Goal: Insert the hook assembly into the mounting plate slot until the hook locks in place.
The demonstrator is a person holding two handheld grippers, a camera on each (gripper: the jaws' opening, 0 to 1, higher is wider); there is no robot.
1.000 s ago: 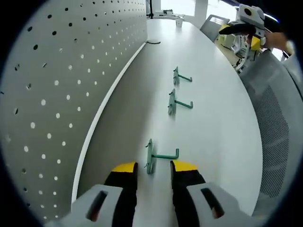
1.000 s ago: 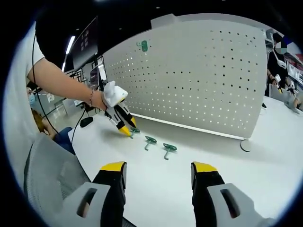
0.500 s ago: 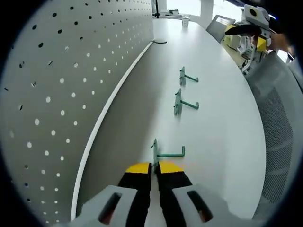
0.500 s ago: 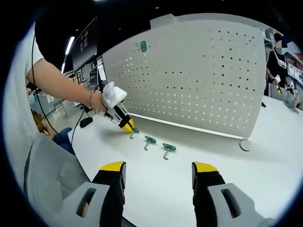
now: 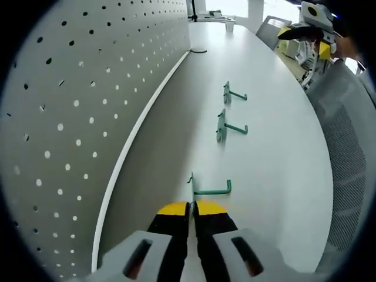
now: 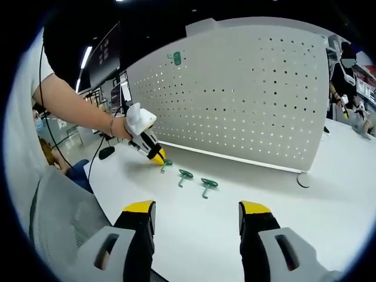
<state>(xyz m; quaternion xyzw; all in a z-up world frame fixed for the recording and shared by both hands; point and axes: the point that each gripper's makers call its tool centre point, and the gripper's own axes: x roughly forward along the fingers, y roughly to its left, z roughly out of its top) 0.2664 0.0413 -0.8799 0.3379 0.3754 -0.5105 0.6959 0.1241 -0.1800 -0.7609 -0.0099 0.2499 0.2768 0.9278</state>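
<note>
A long, smooth white bench (image 5: 276,147) runs through the room, with a grey mesh-backed office chair (image 5: 346,153) drawn up at its edge. Overhead the ceiling is dark, carrying one bright strip light (image 6: 87,56); a dark wall-mounted screen (image 6: 108,50) hangs just beside it.

An open-plan office or lab workspace. A long white table (image 5: 276,147) runs beside a white perforated pegboard panel (image 6: 247,100) standing on it, with a grey mesh office chair (image 5: 346,176) alongside (ceiling strip lights (image 6: 86,56) and more desks with monitors (image 6: 117,94) sit behind).
</note>
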